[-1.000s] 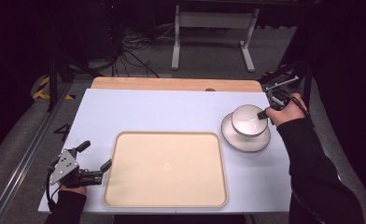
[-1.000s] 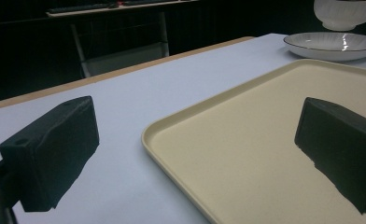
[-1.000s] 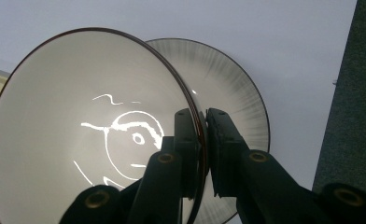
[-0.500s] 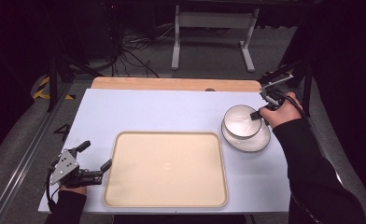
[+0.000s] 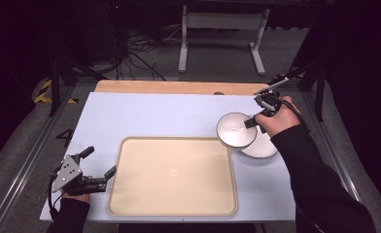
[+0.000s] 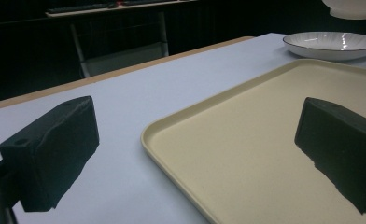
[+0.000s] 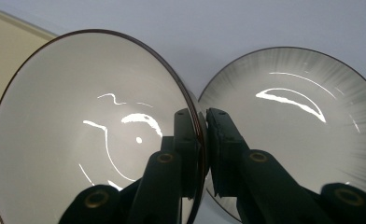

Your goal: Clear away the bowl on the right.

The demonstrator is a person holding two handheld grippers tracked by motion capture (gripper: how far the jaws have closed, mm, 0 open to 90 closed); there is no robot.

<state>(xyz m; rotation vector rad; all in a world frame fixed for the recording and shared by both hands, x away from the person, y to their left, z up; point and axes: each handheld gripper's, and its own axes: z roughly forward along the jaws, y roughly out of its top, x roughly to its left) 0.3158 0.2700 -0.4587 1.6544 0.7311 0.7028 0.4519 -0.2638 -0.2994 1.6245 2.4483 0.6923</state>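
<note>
Right gripper (image 7: 203,140) was clamped on the bowl (image 5: 236,129) rim, one jaw inside the wall, one outside, pads pinching it near the edge. Bowl hung clear of the plate (image 5: 261,145), tilted a bit, sitting over the plate's left edge in the high view and just short of the tray (image 5: 130,204) (right gripper view: bowl (image 7: 92,130) left, plate (image 7: 293,121) right, tray corner far left).

Step, as I read it: carrying the bowl off the plate toward the tray. Next move needs it brought over the tray's rim, leveled, lowered until the base seats, then released. A thin rim pinch means it could swing.

Left gripper (image 5: 94,167) was wide open, holding nothing, resting on the table (image 5: 154,111) just beside the tray's left edge.
</note>
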